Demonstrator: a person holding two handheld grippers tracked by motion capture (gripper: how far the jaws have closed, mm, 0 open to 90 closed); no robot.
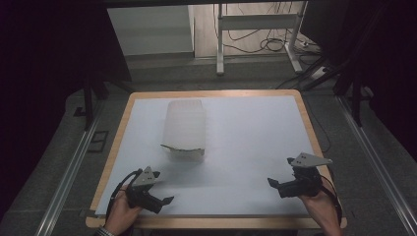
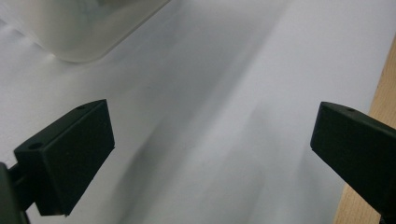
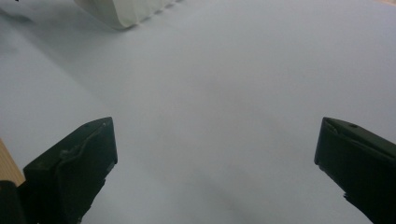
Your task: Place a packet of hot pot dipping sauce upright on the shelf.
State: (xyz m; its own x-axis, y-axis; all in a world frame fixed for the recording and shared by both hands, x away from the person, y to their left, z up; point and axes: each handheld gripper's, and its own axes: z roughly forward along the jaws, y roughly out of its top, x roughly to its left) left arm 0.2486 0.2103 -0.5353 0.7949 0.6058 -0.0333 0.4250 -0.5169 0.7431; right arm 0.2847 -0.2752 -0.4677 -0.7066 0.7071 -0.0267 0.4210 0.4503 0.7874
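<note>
The worktop [image 1: 116,147] had a pale wooden edge and was covered almost to its border by a white sheet [image 1: 246,147], smooth and bare apart from one thing: a white ribbed bag [image 1: 184,130] lying flat on it, at about eleven o'clock from the sheet's middle, its torn-looking open end turned toward the person. The left tongs [image 1: 161,187] were held low at about seven o'clock on the sheet, near the front edge, with jaws spread wide and nothing between them; in the left gripper view the left tongs [image 2: 212,149] framed only bare sheet, with the bag [image 2: 79,28] well beyond at the upper left and the wooden edge [image 2: 380,93] at the right. The right tongs [image 1: 279,172] were at about five o'clock, near the front right corner, likewise released and empty; in the right gripper view the right tongs [image 3: 215,163] looked across plain white sheet toward the bag [image 3: 126,11] far off at the top left. Both tongs were well apart from the bag and from each other. Around the worktop the room was dim: grey floor [image 1: 388,162], metal rails [image 1: 69,172] running along both sides, a light metal frame [image 1: 258,34] standing at twelve o'clock behind the worktop with cables [image 1: 265,42] looped on the floor beneath it, and dark curtains [image 1: 44,73] at nine and three o'clock.
</note>
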